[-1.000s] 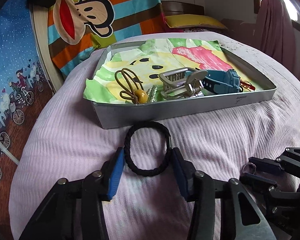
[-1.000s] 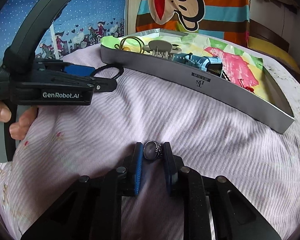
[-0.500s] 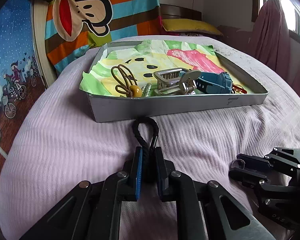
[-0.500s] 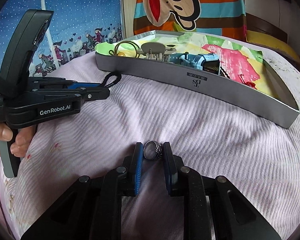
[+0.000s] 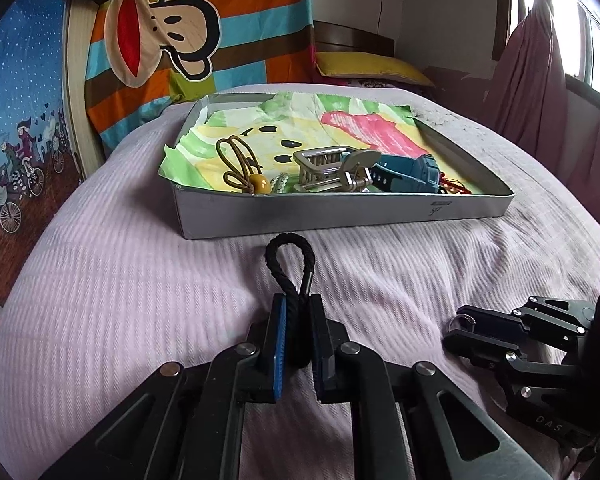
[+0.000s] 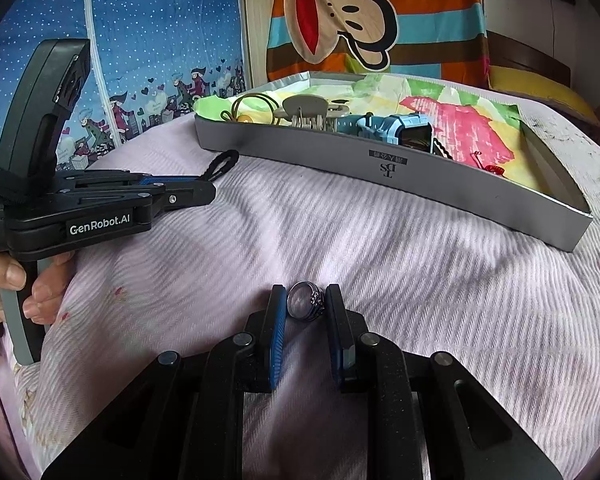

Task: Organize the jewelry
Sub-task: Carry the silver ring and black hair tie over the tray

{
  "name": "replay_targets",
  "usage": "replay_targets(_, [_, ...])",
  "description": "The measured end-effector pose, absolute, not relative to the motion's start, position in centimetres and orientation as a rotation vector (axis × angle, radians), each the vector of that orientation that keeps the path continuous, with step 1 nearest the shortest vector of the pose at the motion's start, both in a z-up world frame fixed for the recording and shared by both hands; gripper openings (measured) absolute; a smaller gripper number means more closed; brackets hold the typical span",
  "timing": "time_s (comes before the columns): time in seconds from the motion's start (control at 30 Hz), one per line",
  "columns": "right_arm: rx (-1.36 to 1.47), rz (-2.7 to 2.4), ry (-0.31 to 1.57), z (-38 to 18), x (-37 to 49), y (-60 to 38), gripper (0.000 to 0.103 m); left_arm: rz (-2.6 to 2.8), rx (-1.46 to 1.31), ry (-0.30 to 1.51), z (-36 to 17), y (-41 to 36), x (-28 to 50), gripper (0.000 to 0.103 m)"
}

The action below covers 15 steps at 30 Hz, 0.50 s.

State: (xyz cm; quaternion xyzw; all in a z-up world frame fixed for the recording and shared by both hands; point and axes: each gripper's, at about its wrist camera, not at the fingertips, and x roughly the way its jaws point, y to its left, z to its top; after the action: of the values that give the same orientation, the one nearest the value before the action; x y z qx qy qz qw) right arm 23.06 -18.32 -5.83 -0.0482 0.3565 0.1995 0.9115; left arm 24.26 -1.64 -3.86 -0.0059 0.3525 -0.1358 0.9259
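My left gripper [image 5: 299,304] is shut on a black braided hair tie [image 5: 290,264], squeezed into a narrow loop that sticks out toward the grey tray [image 5: 340,216]. The left gripper also shows in the right wrist view [image 6: 204,192] with the hair tie [image 6: 222,164]. My right gripper [image 6: 306,300] is shut on a silver ring [image 6: 306,302] just above the pink bedspread. The tray holds a brown hair tie with a yellow bead [image 5: 240,168], a grey claw clip [image 5: 332,168] and a blue watch [image 5: 408,174].
The tray [image 6: 400,176] lies on a pink ribbed bedspread [image 5: 120,280] and is lined with coloured paper [image 5: 360,128]. A striped monkey cloth [image 5: 180,40] hangs behind. A pink curtain [image 5: 540,72] is at the right. The right gripper [image 5: 480,332] is at the lower right.
My left gripper closed on the black hair tie, squeezing the round loop flat, and lifted it slightly. My right gripper stayed shut on the ring.
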Motion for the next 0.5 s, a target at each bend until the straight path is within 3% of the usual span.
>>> replay_targets(0.5, [-0.050, 0.422, 0.697, -5.7, 22.6, -19.3, 0.017, -0.334, -0.029, 0.668, -3.3, -2.2, 22.5, 0.010])
